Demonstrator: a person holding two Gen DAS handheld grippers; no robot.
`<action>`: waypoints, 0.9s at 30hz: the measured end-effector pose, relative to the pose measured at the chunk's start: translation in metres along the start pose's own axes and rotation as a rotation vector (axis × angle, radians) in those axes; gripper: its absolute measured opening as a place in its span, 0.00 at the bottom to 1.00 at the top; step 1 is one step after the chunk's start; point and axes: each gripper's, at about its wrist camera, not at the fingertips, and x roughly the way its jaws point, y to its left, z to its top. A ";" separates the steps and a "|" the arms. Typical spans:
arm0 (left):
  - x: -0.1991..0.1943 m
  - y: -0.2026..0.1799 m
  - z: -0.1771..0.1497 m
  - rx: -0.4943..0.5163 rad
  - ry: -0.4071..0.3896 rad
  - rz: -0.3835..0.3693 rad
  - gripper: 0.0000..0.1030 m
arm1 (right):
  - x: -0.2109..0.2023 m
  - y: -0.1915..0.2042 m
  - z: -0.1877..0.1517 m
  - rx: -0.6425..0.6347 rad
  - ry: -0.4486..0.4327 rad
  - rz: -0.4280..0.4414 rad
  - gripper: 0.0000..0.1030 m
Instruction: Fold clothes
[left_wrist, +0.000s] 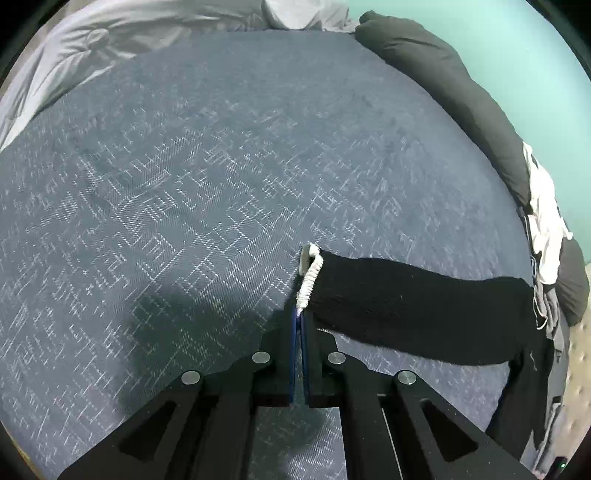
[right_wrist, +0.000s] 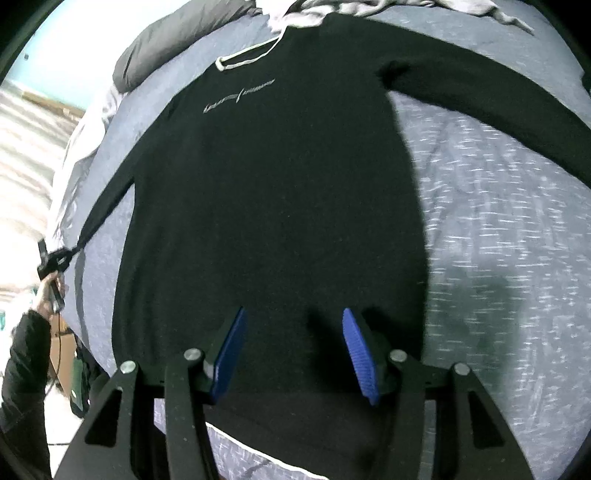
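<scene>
Two tools work on one black sweater (right_wrist: 273, 192), which lies spread on the bed (right_wrist: 498, 229), front side up, with its collar toward the far edge and its hem at the near edge. The left tool (left_wrist: 300, 314) has its blue pads (left_wrist: 294, 332) pressed together on the white ribbed cuff (left_wrist: 309, 277) of one sleeve (left_wrist: 406, 302); in the right wrist view this sleeve runs as a tight dark band from the shoulder out over the left edge of the bed, where a hand (right_wrist: 46, 295) holds that tool. I judge that the sleeve is pulled straight so that it makes no wrinkles and can be laid over the body in a clean line. The right tool (right_wrist: 293, 350) hovers over the lower part of the sweater near the hem, with its two blue pads well apart and nothing between them; probably it is ready to press or take the cloth there. The other sleeve (right_wrist: 498, 88) lies stretched flat toward the right edge of the bed. The sweater looks knitted and matt, with a thin white collar (right_wrist: 247, 59), a small pale print (right_wrist: 240, 96) across the chest and a white line along the hem. The body is smooth and not doubled anywhere that I can see. Grey bedding (left_wrist: 92, 48) and a dark pillow (left_wrist: 443, 81) lie at the far edge.
</scene>
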 end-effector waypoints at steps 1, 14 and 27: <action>-0.001 0.000 -0.001 -0.001 0.001 0.003 0.04 | -0.003 -0.003 0.000 0.006 -0.007 0.003 0.54; -0.042 -0.074 -0.050 0.117 0.007 -0.101 0.22 | -0.093 -0.126 0.002 0.236 -0.260 -0.054 0.64; -0.027 -0.232 -0.123 0.295 0.051 -0.223 0.35 | -0.141 -0.248 0.011 0.456 -0.417 -0.117 0.72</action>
